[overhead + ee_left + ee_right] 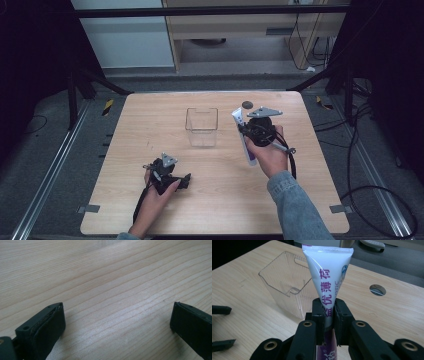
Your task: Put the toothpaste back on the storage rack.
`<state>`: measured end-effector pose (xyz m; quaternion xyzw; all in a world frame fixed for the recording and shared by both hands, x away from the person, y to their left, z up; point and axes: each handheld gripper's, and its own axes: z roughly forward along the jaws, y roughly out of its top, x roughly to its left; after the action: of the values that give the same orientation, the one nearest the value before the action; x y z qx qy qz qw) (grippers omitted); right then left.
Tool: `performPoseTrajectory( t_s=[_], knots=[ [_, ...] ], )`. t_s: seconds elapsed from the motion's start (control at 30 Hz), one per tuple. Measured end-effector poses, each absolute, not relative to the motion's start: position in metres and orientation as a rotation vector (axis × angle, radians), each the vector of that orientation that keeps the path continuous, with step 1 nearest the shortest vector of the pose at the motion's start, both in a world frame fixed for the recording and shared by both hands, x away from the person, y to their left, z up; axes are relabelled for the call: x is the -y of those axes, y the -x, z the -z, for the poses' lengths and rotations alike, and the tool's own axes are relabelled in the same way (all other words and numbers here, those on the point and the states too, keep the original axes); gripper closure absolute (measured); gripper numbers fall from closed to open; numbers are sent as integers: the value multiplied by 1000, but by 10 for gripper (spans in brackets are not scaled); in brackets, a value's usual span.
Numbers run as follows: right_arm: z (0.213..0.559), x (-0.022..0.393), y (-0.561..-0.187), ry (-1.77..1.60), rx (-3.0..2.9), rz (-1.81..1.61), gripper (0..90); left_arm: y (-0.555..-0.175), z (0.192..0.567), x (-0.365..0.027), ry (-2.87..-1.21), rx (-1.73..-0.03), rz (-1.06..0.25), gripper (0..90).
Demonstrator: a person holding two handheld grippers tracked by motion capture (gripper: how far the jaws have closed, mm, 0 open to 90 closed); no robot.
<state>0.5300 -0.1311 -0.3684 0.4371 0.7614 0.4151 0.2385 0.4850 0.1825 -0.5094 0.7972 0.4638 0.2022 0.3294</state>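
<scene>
Toothpaste tube (329, 272), white with purple print, stands pinched in my right hand-held gripper (329, 320): the jaws press flat on its lower body, the crimped tail pointing up the frame. I judge the mid-body hold keeps the soft plastic from folding on the way to the clear bin (287, 282). In the high view the tube (243, 131) hangs right of centre, lifted off the bench (150, 125), near the bin (202, 127) at centre. That bin is rigid, square, thin-walled and transparent, open on top. My left hand-held gripper (117, 322) rests low at the lower left, jaws spread wide over bare pale wood grain, gripping nothing.
</scene>
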Motion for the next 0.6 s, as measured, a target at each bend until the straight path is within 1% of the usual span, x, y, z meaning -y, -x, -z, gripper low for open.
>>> performPoseTrajectory(
  t_s=[0.6],
  knots=[
    [349,112,-531,-1161,-2002,-1235,807,-485,509,-183,-2088,-1213,-529,0]
  ],
)
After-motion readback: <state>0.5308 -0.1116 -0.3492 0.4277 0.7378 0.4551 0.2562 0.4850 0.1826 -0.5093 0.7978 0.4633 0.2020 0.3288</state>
